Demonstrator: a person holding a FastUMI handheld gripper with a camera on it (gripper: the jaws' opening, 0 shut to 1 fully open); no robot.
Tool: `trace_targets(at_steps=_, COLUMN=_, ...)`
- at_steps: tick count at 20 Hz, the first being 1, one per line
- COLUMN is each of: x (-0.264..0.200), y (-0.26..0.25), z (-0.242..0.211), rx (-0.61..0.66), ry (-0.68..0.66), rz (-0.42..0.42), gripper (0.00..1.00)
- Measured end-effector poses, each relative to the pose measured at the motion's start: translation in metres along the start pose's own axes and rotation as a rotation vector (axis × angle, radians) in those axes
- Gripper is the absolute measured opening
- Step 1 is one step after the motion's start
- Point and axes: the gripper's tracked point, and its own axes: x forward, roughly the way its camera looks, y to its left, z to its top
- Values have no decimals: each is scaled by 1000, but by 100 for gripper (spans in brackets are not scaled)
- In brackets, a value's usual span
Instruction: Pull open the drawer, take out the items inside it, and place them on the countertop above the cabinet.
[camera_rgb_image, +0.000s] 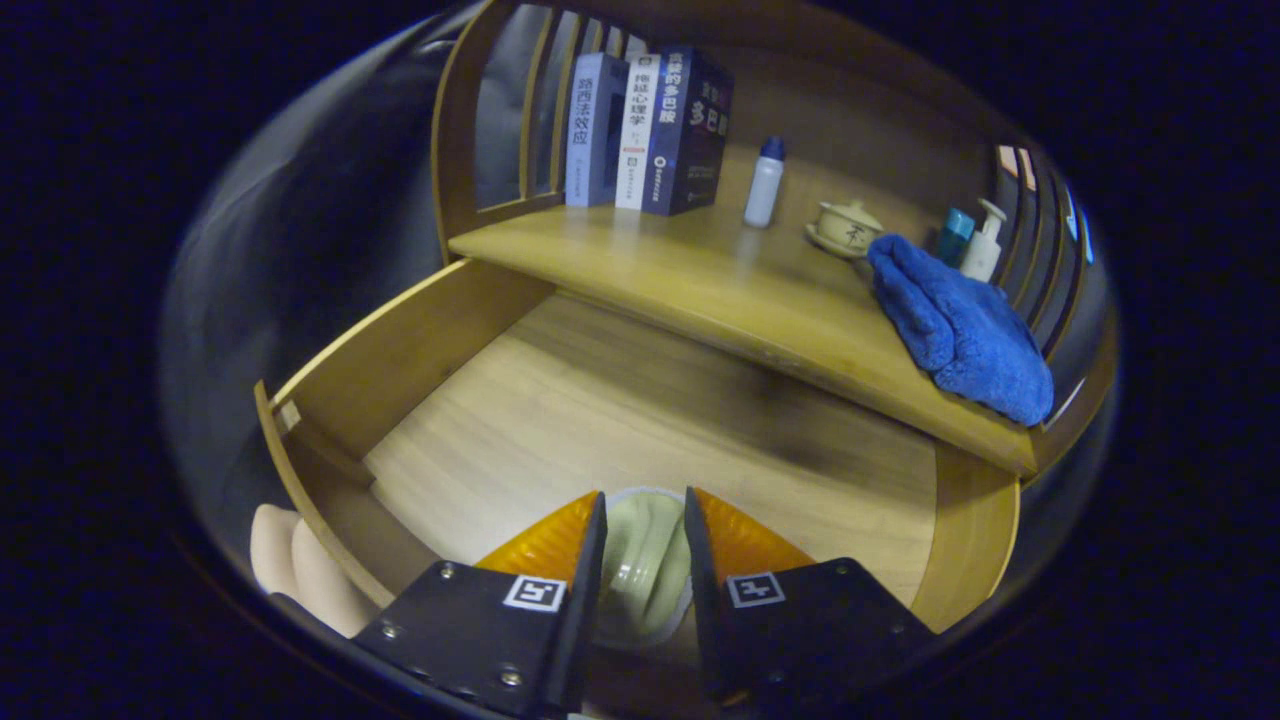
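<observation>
Fingers (645, 505) clamp a pale cup (643, 560) over the open drawer (620, 420); the table (700, 280) above holds books (650, 130), a bottle (765, 182), and a blue towel (960, 325).

Dim, warm light overall, brightest on the tabletop (700, 275) and the pale floor of the open drawer (600, 420). A soft dark shadow band lies across the drawer floor just under the tabletop's front edge. Faint sheen on the tabletop below the books (650, 130) and the white bottle (765, 182). Strong fisheye bending: straight edges curve, worst at the rim, where things go murky and smeared. The blue towel (960, 325) is fairly sharp; the pale dish (642, 565) between the tongs (645, 520) is soft, close-up blurred.
</observation>
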Motion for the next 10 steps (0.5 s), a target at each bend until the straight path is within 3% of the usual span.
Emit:
trace_targets(at_steps=5, x=16, y=-5, z=-11, rx=85, ry=75, rz=8, gripper=44)
trace_targets(at_steps=6, x=17, y=-4, z=-12, rx=93, ry=74, rz=12, gripper=21)
trace_targets(at_steps=8, x=15, y=-8, z=-8, rx=94, ry=57, rz=4, gripper=21)
trace_targets(at_steps=9, x=13, y=-10, z=-7, rx=108, ry=34, rz=7, gripper=12)
trace_targets(at_steps=10, x=8, y=-12, z=-1, rx=129, ry=9, rz=6, gripper=12)
